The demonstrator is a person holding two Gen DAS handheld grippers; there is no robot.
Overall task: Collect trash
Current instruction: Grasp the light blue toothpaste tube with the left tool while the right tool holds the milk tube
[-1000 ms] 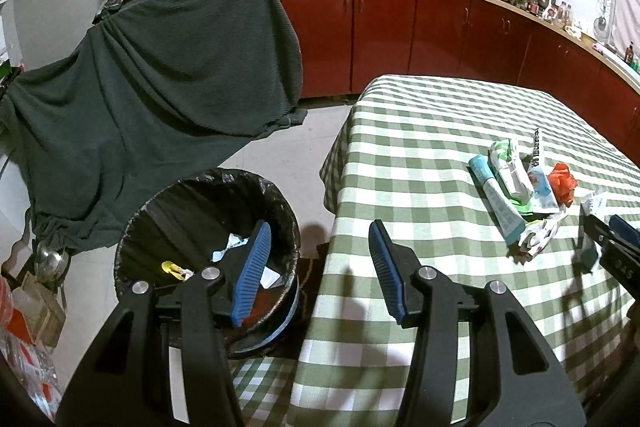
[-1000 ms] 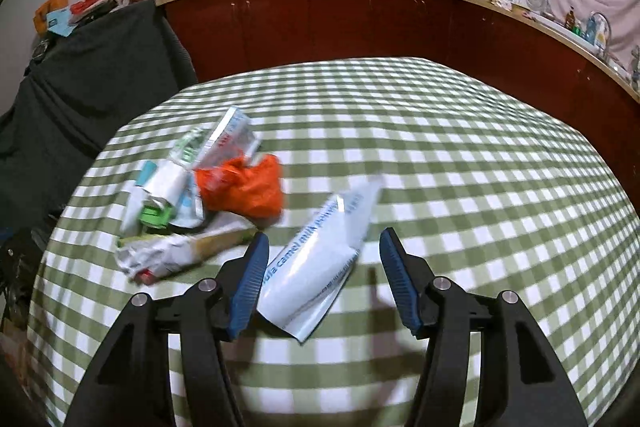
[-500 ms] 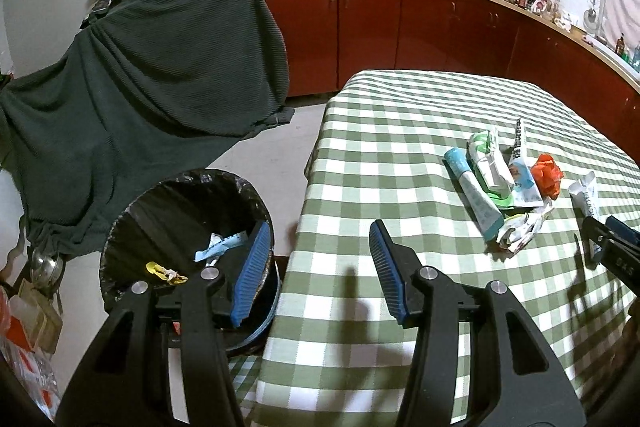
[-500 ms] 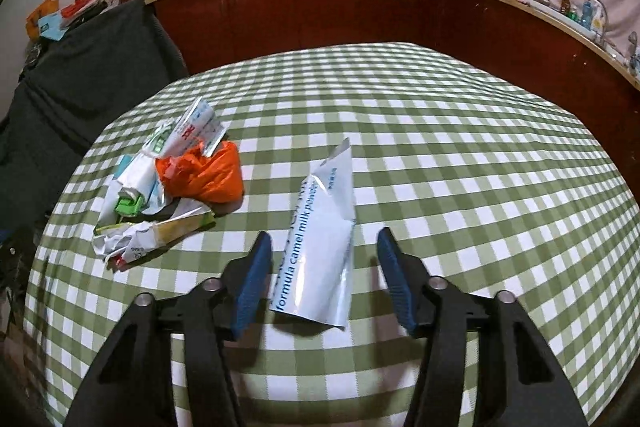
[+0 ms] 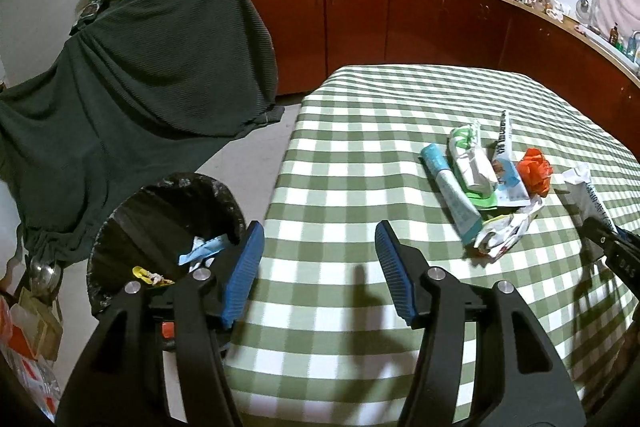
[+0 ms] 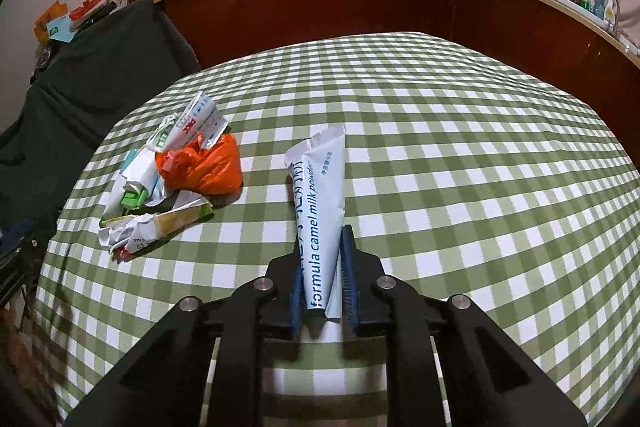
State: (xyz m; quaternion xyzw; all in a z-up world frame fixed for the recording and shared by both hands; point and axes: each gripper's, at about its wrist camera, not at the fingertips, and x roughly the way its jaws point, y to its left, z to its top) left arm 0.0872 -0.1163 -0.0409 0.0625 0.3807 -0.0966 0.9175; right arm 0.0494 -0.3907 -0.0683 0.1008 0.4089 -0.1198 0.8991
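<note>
My right gripper (image 6: 322,263) is shut on a white camel milk powder sachet (image 6: 320,195) that lies on the green checked table (image 6: 460,155); the sachet also shows in the left wrist view (image 5: 592,201). A pile of wrappers (image 6: 160,195) with an orange plastic bag (image 6: 200,169) lies to its left; the same pile shows in the left wrist view (image 5: 480,183). My left gripper (image 5: 320,259) is open and empty over the table's left edge, beside a black-lined trash bin (image 5: 160,227) holding some scraps.
A dark green cloth (image 5: 132,75) drapes over furniture left of the table. Red kitchen cabinets (image 5: 400,23) with pots on the counter run behind. Clutter (image 5: 28,323) lies on the floor at the far left.
My right gripper has closed on the milk powder sachet. My left gripper has shifted right, from over the bin toward the table edge, staying open.
</note>
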